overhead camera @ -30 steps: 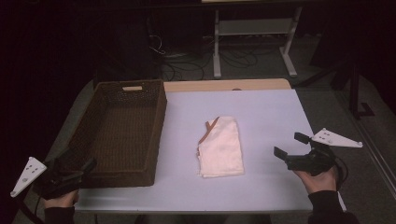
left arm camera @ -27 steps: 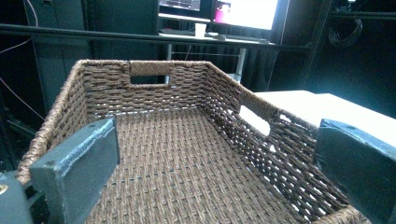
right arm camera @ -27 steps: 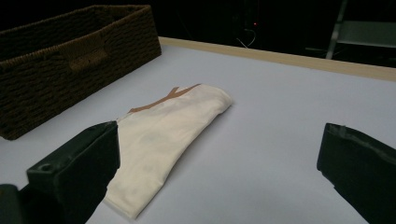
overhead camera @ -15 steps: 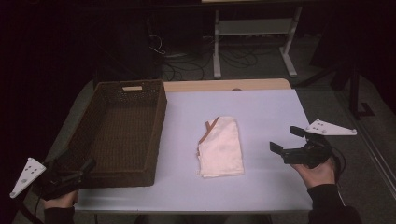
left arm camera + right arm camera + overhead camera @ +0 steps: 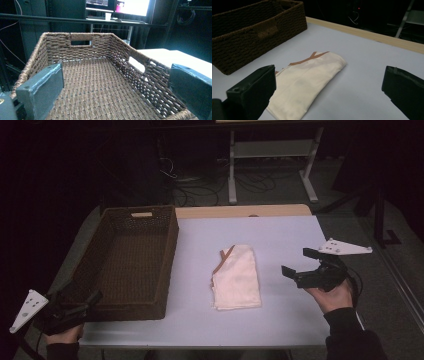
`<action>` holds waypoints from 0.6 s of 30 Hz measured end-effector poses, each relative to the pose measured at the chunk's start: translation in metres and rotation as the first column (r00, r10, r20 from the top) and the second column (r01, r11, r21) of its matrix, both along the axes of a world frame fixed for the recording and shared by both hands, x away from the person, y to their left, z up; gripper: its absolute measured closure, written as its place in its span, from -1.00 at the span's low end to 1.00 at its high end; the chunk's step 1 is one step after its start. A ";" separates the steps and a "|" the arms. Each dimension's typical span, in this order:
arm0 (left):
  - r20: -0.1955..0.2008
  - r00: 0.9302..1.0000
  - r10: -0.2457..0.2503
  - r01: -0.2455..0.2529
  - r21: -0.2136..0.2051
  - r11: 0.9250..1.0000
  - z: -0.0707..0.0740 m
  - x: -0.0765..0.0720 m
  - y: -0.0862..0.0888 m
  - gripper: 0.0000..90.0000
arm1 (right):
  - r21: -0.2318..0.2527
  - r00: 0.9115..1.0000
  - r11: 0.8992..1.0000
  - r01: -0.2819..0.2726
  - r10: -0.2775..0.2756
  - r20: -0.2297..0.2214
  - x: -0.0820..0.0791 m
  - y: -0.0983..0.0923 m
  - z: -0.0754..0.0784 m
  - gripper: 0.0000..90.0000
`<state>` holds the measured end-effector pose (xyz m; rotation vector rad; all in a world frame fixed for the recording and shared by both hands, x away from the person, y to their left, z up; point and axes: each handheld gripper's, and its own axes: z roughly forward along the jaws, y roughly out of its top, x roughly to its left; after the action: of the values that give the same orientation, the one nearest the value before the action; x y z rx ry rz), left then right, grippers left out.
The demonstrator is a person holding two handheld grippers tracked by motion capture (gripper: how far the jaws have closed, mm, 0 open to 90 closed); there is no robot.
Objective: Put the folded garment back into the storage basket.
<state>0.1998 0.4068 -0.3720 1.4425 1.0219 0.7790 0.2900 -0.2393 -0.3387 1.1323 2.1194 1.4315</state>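
Note:
A folded cream cloth [image 5: 237,277] with a brown trim lies flat on the pale table [image 5: 280,232], a little right of centre. In the right gripper view the cloth [image 5: 308,80] lies just ahead of the jaws. My right gripper [image 5: 298,263] is open, right of the cloth and pointing at it, apart from it. A dark woven basket [image 5: 127,260] stands empty on the table's left side. My left gripper [image 5: 82,293] is open at the basket's near left corner, and its view looks over the rim into the basket [image 5: 92,82].
A wooden strip [image 5: 240,211] runs along the table's far edge. Behind it on the floor stand a metal stand [image 5: 272,157] and cables. In the left gripper view, lit screens [image 5: 130,5] sit on a far desk. Bare table lies between cloth and basket.
My right gripper has moved left and slightly away from me, closer to the cloth. The left gripper, cloth and basket have stayed in place.

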 end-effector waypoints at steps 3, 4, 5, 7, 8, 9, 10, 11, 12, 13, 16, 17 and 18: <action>-0.001 1.000 0.000 0.000 -0.003 1.000 0.000 0.000 0.000 -1.00 | -0.008 1.000 1.000 -0.008 0.008 -0.005 0.003 0.004 0.001 -1.00; -0.001 1.000 0.000 0.000 -0.003 1.000 0.000 0.000 0.000 -1.00 | -0.008 1.000 1.000 -0.008 0.008 -0.005 0.003 0.004 0.001 -1.00; -0.001 1.000 0.000 0.000 -0.003 1.000 0.000 0.000 0.000 -1.00 | -0.012 1.000 1.000 -0.013 0.013 -0.007 0.005 0.006 0.001 -1.00; -0.001 1.000 0.000 0.000 -0.003 1.000 0.000 0.000 0.000 -1.00 | -0.014 1.000 1.000 -0.018 0.018 -0.012 0.007 0.007 0.002 -1.00; -0.001 1.000 -0.001 0.001 -0.002 1.000 0.000 0.000 0.000 -1.00 | -0.014 1.000 1.000 -0.018 0.018 -0.012 0.007 0.007 0.002 -1.00; 0.000 1.000 -0.001 0.001 -0.002 1.000 0.000 0.000 0.000 -1.00 | -0.017 1.000 1.000 -0.021 0.021 -0.016 0.009 0.009 0.003 -1.00; 0.000 1.000 -0.001 0.001 -0.002 1.000 0.000 0.000 0.000 -1.00 | -0.017 1.000 1.000 -0.021 0.021 -0.016 0.009 0.009 0.003 -1.00; 0.000 1.000 -0.001 0.001 -0.002 1.000 0.000 0.000 0.000 -1.00 | -0.023 0.999 0.999 -0.026 0.025 -0.020 0.010 0.011 0.004 -1.00; 0.000 1.000 -0.001 0.001 -0.002 1.000 0.000 0.000 0.000 -1.00 | -0.024 0.999 0.999 -0.029 0.028 -0.020 0.011 0.012 0.004 -1.00; 0.000 1.000 0.000 0.000 -0.003 1.000 0.000 0.000 0.000 -1.00 | -0.027 0.999 0.999 -0.032 0.032 -0.024 0.012 0.013 0.004 -1.00; 0.000 1.000 -0.001 0.001 -0.001 1.000 0.000 0.000 0.000 -1.00 | -0.033 0.999 0.999 -0.038 0.037 -0.030 0.014 0.015 0.004 -1.00; 0.000 1.000 -0.001 0.001 0.000 1.000 0.000 0.000 0.000 -1.00 | -0.039 0.998 0.998 -0.043 0.042 -0.040 0.017 0.017 0.003 -1.00; 0.000 1.000 -0.001 0.001 0.000 1.000 0.000 0.000 0.000 -1.00 | -0.039 0.998 0.998 -0.043 0.042 -0.040 0.017 0.017 0.003 -1.00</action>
<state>0.2001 0.4064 -0.3724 1.4436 1.0211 0.7781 0.3071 -0.2219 -0.3354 1.1158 2.2016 1.3904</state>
